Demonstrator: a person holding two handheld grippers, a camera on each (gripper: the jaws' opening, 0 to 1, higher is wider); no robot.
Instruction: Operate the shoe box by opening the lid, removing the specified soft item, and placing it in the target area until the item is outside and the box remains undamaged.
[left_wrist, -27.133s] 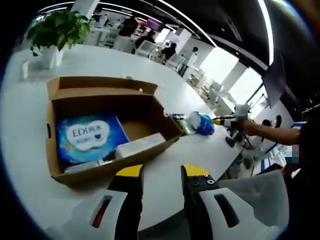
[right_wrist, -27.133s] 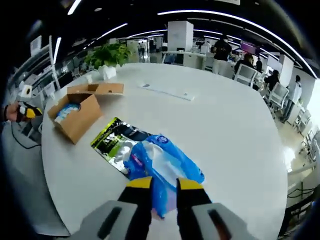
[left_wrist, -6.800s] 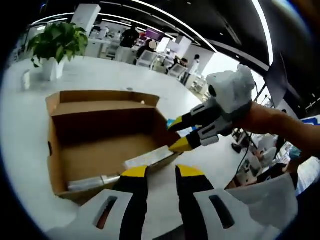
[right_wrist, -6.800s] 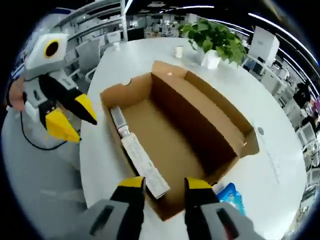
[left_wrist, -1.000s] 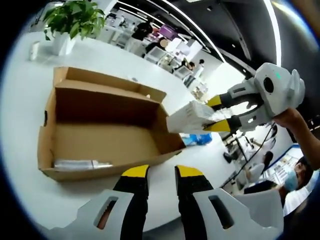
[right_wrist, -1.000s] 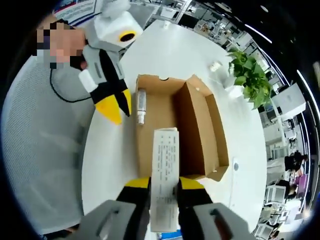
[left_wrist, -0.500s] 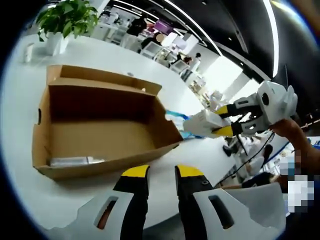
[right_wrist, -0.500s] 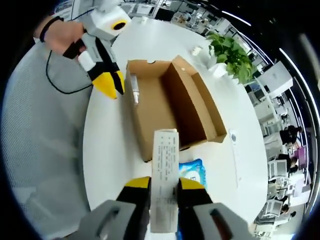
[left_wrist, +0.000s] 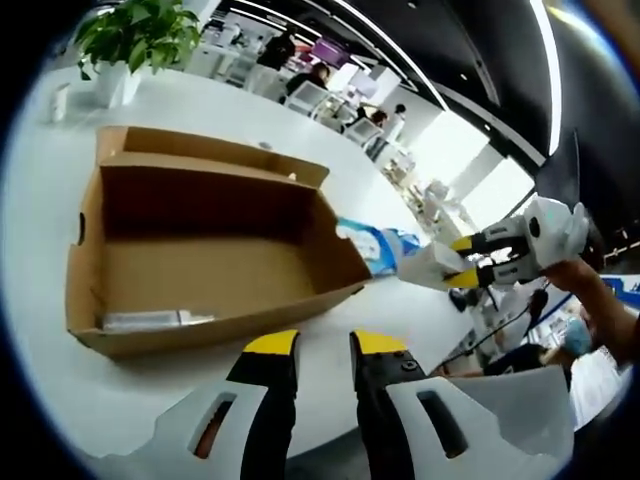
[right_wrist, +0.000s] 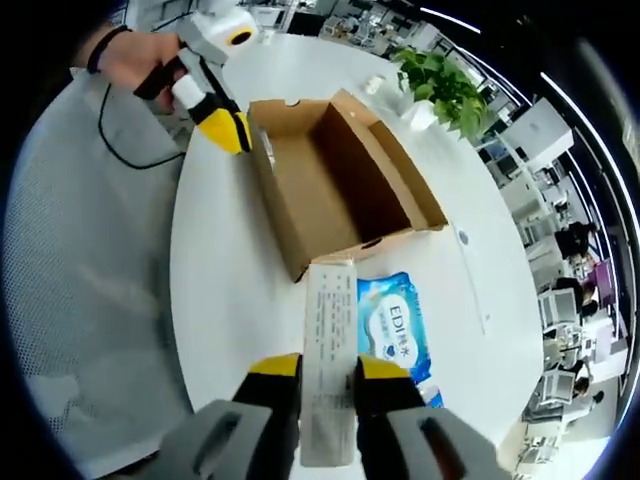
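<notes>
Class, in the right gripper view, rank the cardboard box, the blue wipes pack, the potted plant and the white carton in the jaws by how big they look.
1. Cardboard box
2. White carton, though its nearness to the camera inflates it
3. Blue wipes pack, looking about the carton's size, so unsure
4. Potted plant, farthest away

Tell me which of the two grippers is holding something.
The right gripper: it clamps a white pack. The left gripper's jaws stand apart, holding nothing.
</notes>
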